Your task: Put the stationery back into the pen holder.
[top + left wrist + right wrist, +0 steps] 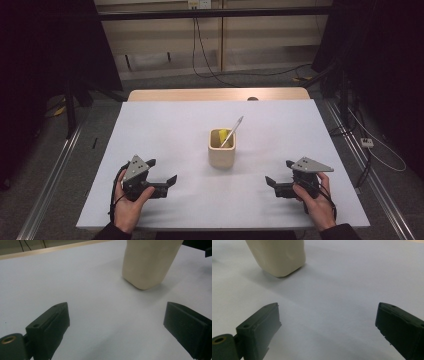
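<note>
Both grippers sit low over the white table [165,125] w/ nothing in them. Left gripper [161,176] has its jaws spread wide, empty gap between the fingers [48,326], just bare table showing through. Right gripper [280,176] same deal, jaws wide apart, nothing between the fingers [259,326].

The cup [222,148], a beige squarish thing, stands upright roughly in the middle of the table, between the two grippers and a bit farther out than both. From the left fingers it's ahead and off toward the right jaw, well apart, no contact. In the left gripper view the cup [150,262] sits up top, right of center, w/ its top edge cut off. From the right fingers it's ahead and off toward the left jaw, also well apart. In the right gripper view the cup [277,256] is top left, again only the lower body in shot.

Inside the cup there's a pen [233,131], silver/whitish, leaning so its upper end sticks out past the rim, tilted away and to the right in the high view. Also something yellow [220,136] tucked inside next to it; can't tell what it is exactly.

Each gripper is held in a hand; left hand [127,202] and right hand [316,200] come in from the near edge, w/ grey plates on top of the grippers.
</note>
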`<act>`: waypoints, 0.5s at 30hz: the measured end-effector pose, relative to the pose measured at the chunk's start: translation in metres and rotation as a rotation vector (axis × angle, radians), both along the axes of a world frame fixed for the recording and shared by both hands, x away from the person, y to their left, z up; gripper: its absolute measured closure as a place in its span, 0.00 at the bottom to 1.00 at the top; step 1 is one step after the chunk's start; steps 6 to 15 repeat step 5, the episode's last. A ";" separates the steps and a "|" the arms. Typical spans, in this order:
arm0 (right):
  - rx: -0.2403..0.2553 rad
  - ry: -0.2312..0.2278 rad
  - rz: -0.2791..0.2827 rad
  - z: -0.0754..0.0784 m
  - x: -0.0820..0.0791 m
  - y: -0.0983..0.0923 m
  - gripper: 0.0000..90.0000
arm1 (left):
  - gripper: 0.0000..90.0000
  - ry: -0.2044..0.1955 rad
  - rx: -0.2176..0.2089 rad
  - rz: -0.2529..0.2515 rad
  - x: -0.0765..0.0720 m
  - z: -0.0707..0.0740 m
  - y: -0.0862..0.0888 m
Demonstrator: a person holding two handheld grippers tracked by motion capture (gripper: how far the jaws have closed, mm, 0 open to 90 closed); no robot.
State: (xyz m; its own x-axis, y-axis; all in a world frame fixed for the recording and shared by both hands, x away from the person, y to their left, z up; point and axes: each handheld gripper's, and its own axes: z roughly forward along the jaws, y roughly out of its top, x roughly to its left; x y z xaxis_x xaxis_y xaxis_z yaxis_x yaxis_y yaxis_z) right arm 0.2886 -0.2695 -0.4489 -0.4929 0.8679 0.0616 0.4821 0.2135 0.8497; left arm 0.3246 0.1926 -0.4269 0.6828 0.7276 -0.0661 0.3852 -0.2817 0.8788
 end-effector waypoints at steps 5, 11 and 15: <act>0.002 -0.008 -0.004 0.001 0.000 -0.001 0.06 | 0.07 0.017 -0.012 0.033 0.001 -0.003 0.002; 0.002 -0.008 -0.004 0.001 0.000 -0.001 0.06 | 0.07 0.017 -0.012 0.033 0.001 -0.003 0.002; 0.002 -0.008 -0.004 0.001 0.000 -0.001 0.06 | 0.07 0.017 -0.012 0.033 0.001 -0.003 0.002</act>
